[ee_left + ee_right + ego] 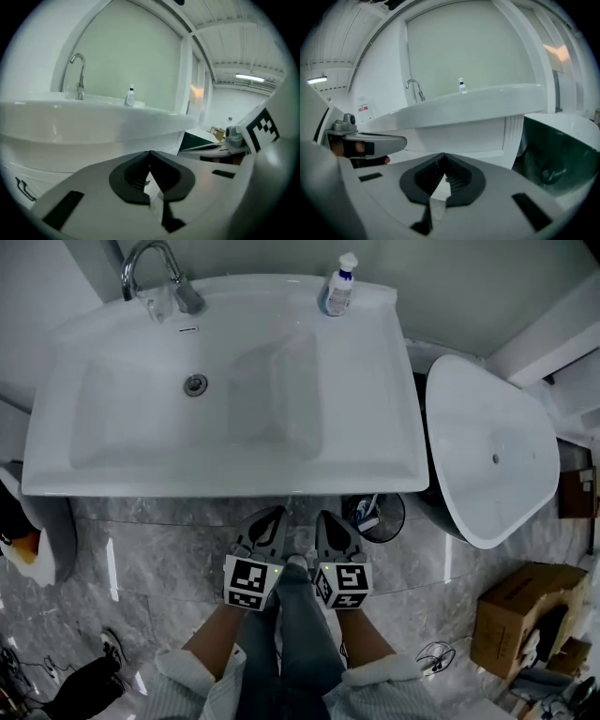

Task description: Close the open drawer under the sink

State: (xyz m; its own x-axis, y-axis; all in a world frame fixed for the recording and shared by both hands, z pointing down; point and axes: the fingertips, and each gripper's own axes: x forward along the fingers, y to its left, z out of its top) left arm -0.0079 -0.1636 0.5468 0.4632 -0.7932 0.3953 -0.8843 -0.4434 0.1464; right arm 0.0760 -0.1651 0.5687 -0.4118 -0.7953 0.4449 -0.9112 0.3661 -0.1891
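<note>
Your 2 grippers sit side by side just in front of the sink (56,474), both pointing at its front rim. Your left gripper (275,515) has its jaws together, tips meeting, with nothing between them; its own view shows the same (150,155). Your right gripper (323,517) is likewise closed on nothing (443,157).

The drawer lies under the basin, and the sink's front rim hides it from the head view. The right gripper view shows a white cabinet front (454,136) below the basin, but you cannot tell from it whether the drawer stands out or sits flush.

The basin has 1 drain (195,384) near its middle. A chrome faucet (155,277) rises from the back left rim, and a pump bottle (337,287) with a blue label stands upright on the back right rim.

Just right of your right gripper, on the grey marble floor (159,559), a small round bin (392,521) holds something blue and white. A white bathtub (469,409) stands to the right of the sink. Further right, near the lower corner, a cardboard box (511,601) lies with something dark at its open side.
</note>
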